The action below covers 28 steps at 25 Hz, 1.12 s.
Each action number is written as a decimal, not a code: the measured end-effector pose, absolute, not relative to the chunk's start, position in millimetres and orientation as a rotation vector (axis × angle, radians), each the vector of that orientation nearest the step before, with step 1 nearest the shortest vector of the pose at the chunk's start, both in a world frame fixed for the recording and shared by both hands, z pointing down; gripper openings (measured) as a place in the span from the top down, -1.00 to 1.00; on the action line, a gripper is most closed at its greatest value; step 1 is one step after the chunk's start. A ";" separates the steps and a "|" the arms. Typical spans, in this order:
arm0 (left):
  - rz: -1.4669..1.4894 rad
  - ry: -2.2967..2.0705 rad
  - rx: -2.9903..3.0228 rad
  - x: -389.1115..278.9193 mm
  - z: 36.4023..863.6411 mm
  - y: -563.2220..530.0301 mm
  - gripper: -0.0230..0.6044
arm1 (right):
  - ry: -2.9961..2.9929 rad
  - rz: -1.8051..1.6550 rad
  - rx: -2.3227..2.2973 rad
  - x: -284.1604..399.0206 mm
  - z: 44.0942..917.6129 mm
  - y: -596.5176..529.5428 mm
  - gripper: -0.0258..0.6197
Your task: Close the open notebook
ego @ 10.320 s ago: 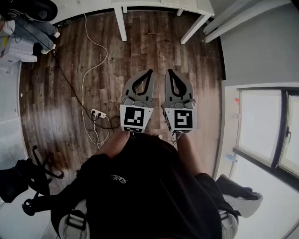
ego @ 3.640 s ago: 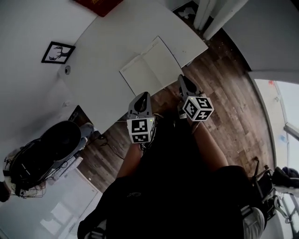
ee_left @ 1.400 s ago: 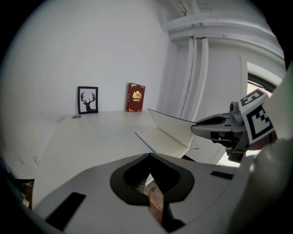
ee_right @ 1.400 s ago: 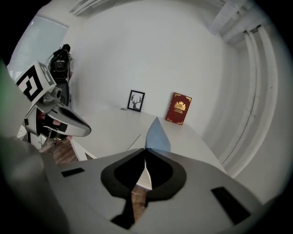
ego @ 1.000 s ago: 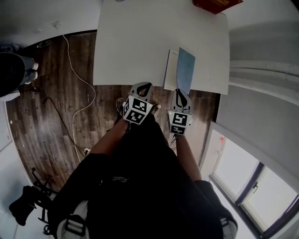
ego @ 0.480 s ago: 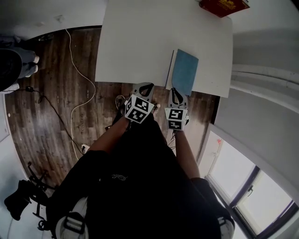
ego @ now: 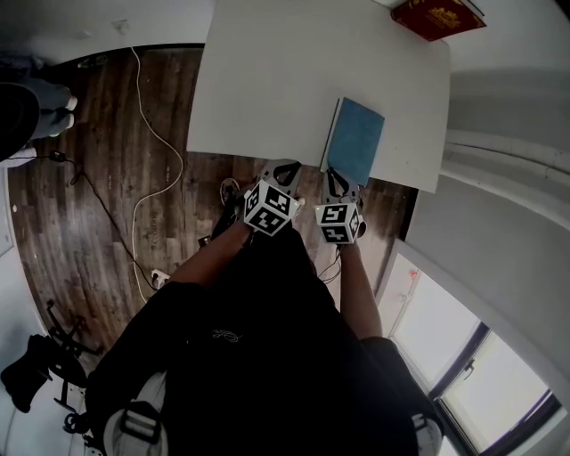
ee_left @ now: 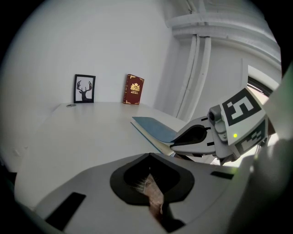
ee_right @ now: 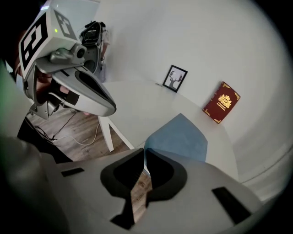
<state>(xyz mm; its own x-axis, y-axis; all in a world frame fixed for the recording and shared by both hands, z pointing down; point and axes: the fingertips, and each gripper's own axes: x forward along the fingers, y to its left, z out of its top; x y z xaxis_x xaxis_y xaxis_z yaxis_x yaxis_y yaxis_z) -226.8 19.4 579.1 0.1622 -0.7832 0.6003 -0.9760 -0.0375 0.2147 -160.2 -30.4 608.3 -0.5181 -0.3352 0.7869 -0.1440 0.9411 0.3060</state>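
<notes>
"Currently, which step is in hand?"

"Judged from the layout, the closing step is at its end. The notebook [ego: 356, 141] lies on the white table [ego: 267, 80] with its blue cover up and no page face showing. It sits at the table's near edge, toward the right-hand corner, well apart from the red book [ego: 438, 16] at the far edge."

"State of the tools?"

"The left gripper [ego: 283, 169] has both jaws brought fully together with nothing between them. It hangs off the table's near edge, beside the notebook and not touching it. The right gripper [ego: 336, 181] is likewise closed and empty, with its tips at the notebook's near edge. Whether they touch the cover cannot be determined."

"Is the cover fully seated?"

"In the left gripper view the cover rests over the page block and looks close to flat. A slight lift at the fore edge cannot be ruled out."

"What does the next move call for?"

"Probably a check only. If the cover springs up, press it down lightly with the closed right jaws near the fore edge. Avoid pushing the notebook sideways, since it lies close to the table edge. Otherwise, draw both grippers clear."
</notes>
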 end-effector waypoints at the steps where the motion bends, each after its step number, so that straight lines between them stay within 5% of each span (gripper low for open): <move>1: 0.428 -1.663 1.865 -226.5 579.6 20.1 0.92 | -2.102 -0.272 0.315 -160.6 610.2 -29.8 0.83; 17: 0.374 -1.606 1.863 -220.6 585.8 28.8 0.92 | -1.924 -0.662 0.127 -160.5 624.5 -15.2 0.78; 21: 0.354 -1.655 1.821 -222.5 582.0 25.5 0.92 | -1.990 -0.664 0.010 -163.2 628.3 10.7 0.48; 25: 0.326 -1.765 1.749 -237.3 570.2 23.6 0.92 | -2.103 -0.681 -0.003 -164.2 607.7 26.3 0.49; 28: 0.310 -1.843 1.742 -235.9 547.9 24.7 0.92 | -2.288 -0.516 0.188 -159.0 566.2 17.5 0.69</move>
<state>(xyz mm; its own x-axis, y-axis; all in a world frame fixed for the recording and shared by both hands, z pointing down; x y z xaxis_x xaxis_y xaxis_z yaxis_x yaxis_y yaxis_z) -235.9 24.7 547.9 0.0198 -0.8344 0.5508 -0.9686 0.1206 0.2174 -159.0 17.5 566.2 -0.6941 -0.2877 0.6599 0.0235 0.9071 0.4202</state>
